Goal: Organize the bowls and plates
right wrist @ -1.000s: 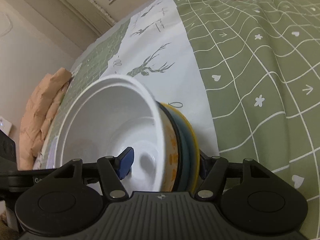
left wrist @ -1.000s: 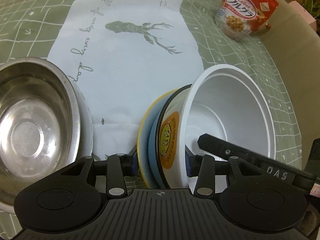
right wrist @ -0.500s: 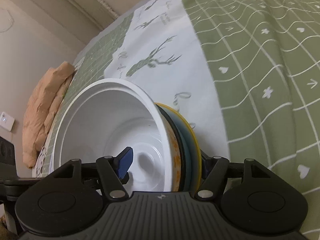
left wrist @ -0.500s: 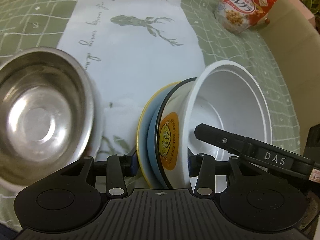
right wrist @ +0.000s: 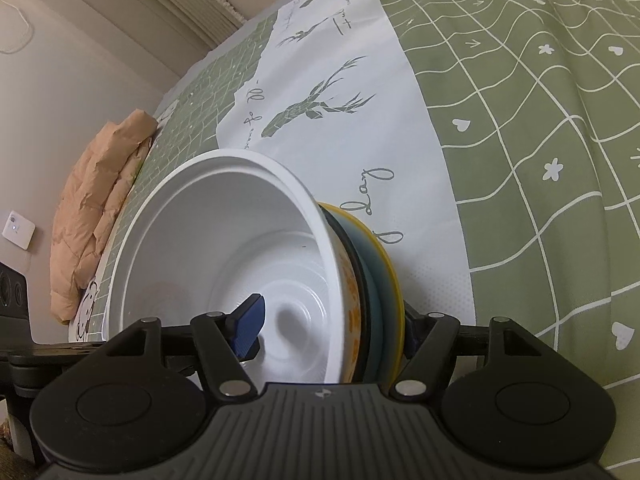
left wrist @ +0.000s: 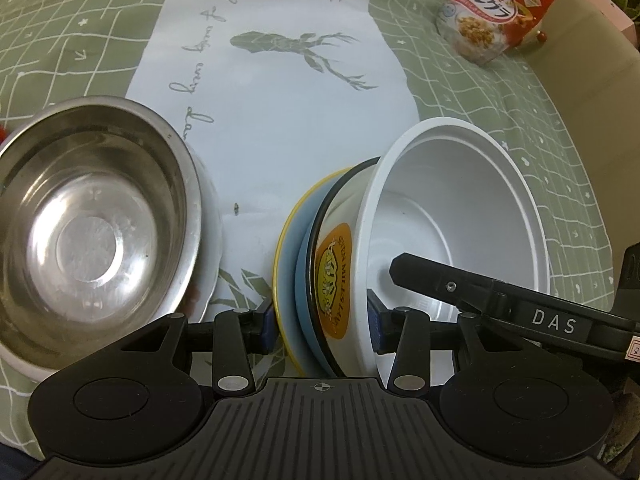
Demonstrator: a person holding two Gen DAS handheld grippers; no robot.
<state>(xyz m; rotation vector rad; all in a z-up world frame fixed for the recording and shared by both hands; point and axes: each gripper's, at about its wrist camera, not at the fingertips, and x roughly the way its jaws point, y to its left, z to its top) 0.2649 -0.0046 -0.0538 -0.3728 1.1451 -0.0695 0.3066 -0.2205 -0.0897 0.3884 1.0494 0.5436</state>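
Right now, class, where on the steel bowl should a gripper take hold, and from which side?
Its rim, from above at the near edge. The steel bowl sits upright and open, so one finger fits inside the wall, one outside; the body looks too wide.

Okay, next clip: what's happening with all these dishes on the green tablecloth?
A person holds a gripper in each hand, both on one nested stack tipped on its side: a white bowl inside an orange-labelled bowl, backed by a blue plate and a yellow plate. The left gripper clamps the stack's near edge. The right gripper straddles it, jaws just opening, one pad loose inside the white bowl. A steel bowl sits beside them on a white plate.
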